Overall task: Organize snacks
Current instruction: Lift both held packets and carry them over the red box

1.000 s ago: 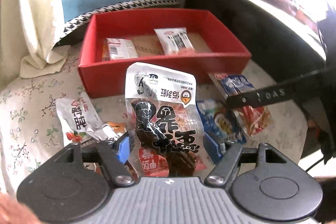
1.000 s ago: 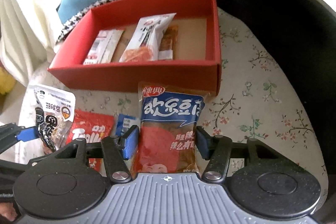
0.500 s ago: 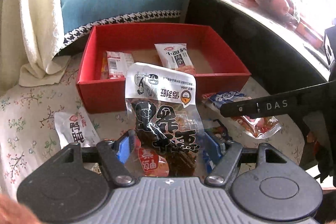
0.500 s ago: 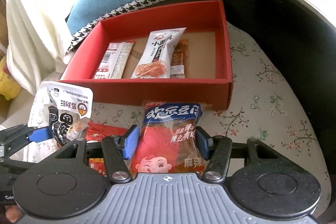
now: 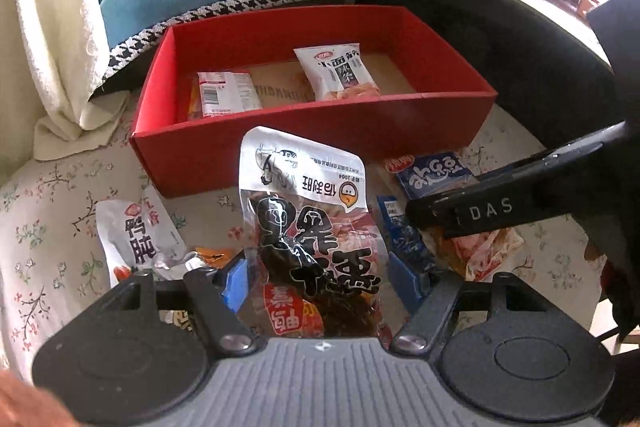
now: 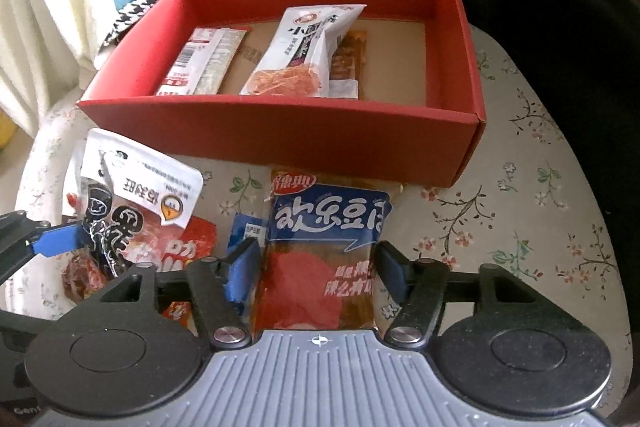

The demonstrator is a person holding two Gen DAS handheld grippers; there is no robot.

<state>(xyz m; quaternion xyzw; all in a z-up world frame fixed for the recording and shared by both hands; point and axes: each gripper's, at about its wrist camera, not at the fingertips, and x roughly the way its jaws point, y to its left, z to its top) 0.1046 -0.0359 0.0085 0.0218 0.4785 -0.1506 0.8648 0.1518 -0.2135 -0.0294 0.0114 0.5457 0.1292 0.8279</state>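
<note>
Snack packets, mid-sort, nearest first. In the right wrist view, blue-and-red packet (image 6: 320, 259) lying flat on the floral cloth (image 6: 520, 227) between the pads of the right gripper (image 6: 318, 269), jaws opening and a gap showing on the right side: by the look of it, a release short of the box. In the left wrist view, black-lettered packet (image 5: 308, 247) standing upright, pinched at its lower end by the left gripper (image 5: 320, 283), lifted clear of the cloth, apparently for carrying over the wall. Beside it, loose white packet (image 5: 136, 235) and other wrappers not yet sorted. Beyond, red box (image 6: 280, 143), open-topped, already holding a barcode packet (image 6: 200, 63) and a noodle packet (image 6: 308, 55) on its cardboard floor.
</note>
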